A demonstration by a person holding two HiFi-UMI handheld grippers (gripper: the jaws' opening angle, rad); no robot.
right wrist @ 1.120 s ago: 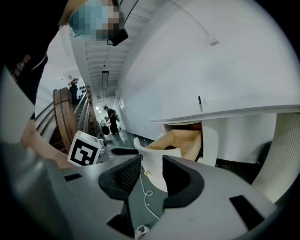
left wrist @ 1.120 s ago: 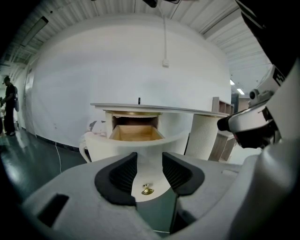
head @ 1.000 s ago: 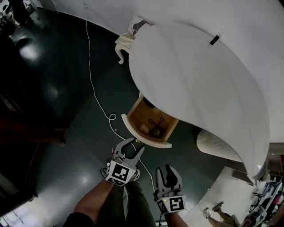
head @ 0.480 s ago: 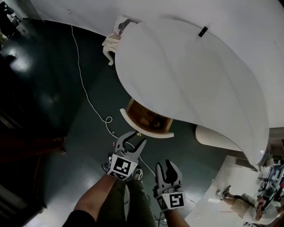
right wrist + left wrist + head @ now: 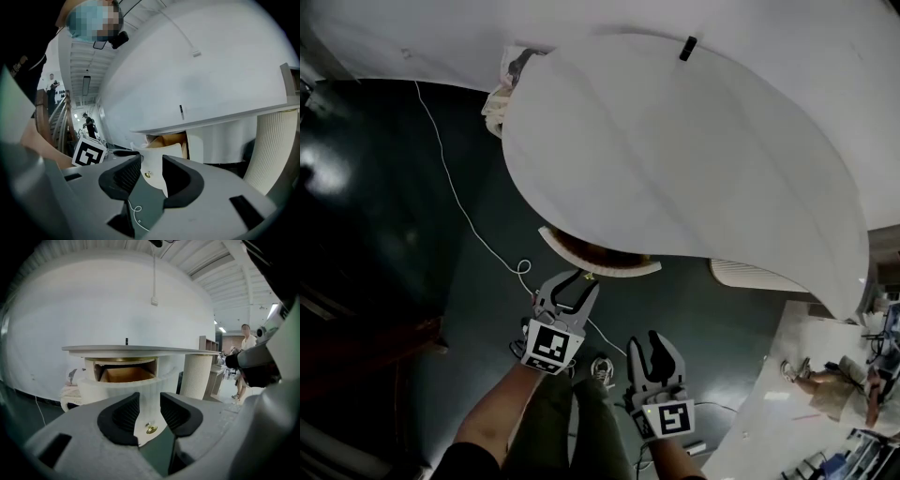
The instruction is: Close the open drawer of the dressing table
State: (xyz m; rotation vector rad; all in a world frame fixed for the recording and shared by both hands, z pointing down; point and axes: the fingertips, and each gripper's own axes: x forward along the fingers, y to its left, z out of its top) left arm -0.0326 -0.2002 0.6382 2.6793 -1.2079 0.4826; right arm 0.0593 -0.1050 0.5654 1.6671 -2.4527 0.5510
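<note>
Poking out just a bit at 12 o'clock of the left gripper (image 5: pixel 579 283), the drawer (image 5: pixel 600 268) is reckoned mostly shut, one shove needed; its knob (image 5: pixel 151 429) is framed, not pinched, by just-narrowed left jaws, right gripper (image 5: pixel 649 342) parted, empty.

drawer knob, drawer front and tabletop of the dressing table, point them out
drawer knob (image 5: pixel 151 429): left gripper view, its brass face
drawer front (image 5: pixel 619 273): head view, white curved top edge
tabletop (image 5: pixel 675 159): head view, middle of the white surface
</note>
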